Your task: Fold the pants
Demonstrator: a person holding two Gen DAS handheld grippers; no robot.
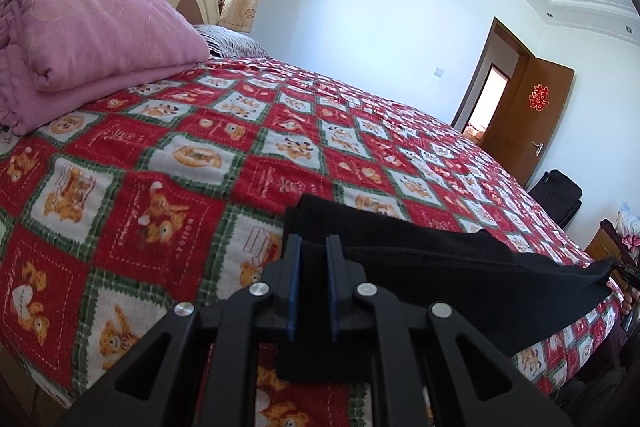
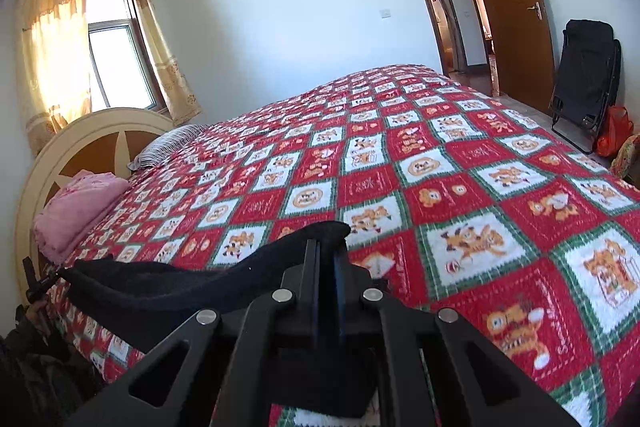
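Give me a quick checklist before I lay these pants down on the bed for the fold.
1. Left claw shut on the black pants: ok.
2. Right claw shut on the pants at the other end: ok.
3. Pants lifted and spanning between both claws: ok; fabric sags in the middle.
4. Landing area on the patterned bedspread free of objects: ok.
5. Pink folded blanket out of the way: ok, near the headboard.
6. Legs aligned, no twist: cannot tell.
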